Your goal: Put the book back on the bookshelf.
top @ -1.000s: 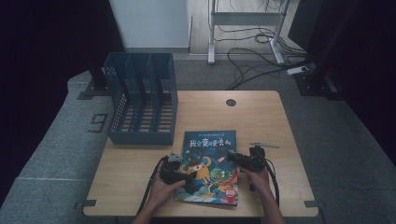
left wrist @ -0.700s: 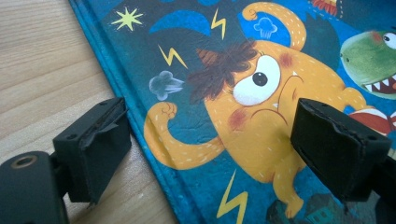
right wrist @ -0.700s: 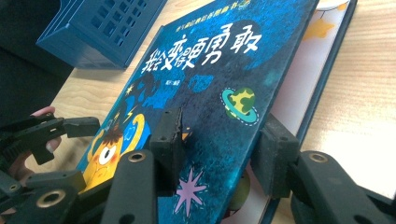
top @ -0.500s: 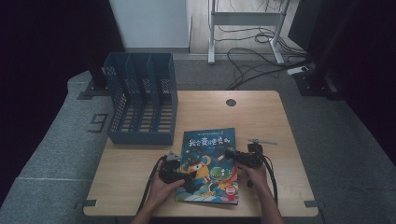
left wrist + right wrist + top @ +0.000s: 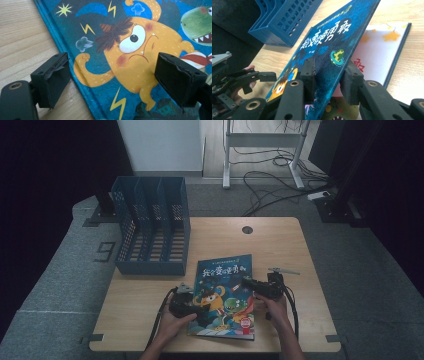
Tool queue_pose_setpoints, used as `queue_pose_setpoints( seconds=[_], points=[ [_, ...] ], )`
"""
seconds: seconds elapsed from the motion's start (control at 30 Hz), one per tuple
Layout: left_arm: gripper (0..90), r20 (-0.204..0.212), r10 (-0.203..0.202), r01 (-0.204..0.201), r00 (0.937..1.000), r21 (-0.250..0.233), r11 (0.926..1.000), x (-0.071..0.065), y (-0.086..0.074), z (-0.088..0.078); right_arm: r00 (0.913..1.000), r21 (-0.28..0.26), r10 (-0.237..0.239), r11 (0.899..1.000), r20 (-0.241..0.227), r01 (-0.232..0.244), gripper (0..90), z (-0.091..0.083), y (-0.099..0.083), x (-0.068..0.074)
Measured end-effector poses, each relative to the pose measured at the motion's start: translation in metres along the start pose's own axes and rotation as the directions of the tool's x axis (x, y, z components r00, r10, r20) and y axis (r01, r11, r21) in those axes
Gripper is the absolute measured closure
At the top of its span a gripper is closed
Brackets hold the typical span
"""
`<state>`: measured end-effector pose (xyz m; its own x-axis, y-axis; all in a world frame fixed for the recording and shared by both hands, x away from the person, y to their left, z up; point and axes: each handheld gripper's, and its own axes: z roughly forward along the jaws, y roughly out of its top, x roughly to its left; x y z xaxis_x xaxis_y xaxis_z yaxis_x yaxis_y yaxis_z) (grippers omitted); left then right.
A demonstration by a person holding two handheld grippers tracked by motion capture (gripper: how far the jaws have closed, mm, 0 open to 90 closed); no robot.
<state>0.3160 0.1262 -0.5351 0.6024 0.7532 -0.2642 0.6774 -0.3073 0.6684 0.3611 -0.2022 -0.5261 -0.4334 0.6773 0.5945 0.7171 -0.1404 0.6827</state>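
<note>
A wooden tabletop stands in a dark room with grey floor mats around it. A blue file rack sits at the far left corner of the tabletop. A picture book with a blue cover and a yellow monster lies near the front edge, in the middle.

The left gripper rests at the book's left edge, close to the front. Its jaws stand wide apart, one over the wood and one over the cover, and they hold nothing.

The right gripper is at the book's right edge. Its jaws have just been closing, with the front cover between them. Now they pinch the cover. The cover is lifted and tilted, and a white page with yellow stars shows under it.
</note>
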Motion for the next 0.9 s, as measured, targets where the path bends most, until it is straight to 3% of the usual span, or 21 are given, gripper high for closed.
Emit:
queue_pose_setpoints(
  seconds=[0.43,0.9],
  points=[
    [13.6,0.017,0.008,-0.007,0.9998,-0.011,0.9999,-0.002,0.001,-0.006,0.9989,-0.035,-0.046,0.998,-0.002,0.046,69.5,-0.01,0.006,0.017],
    [13.4,0.035,0.031,-0.031,0.9989,0.003,0.9995,-0.005,-0.007,-0.016,0.9957,-0.023,-0.081,0.996,0.044,0.082,69.6,-0.012,0.012,0.033]
  ],
)
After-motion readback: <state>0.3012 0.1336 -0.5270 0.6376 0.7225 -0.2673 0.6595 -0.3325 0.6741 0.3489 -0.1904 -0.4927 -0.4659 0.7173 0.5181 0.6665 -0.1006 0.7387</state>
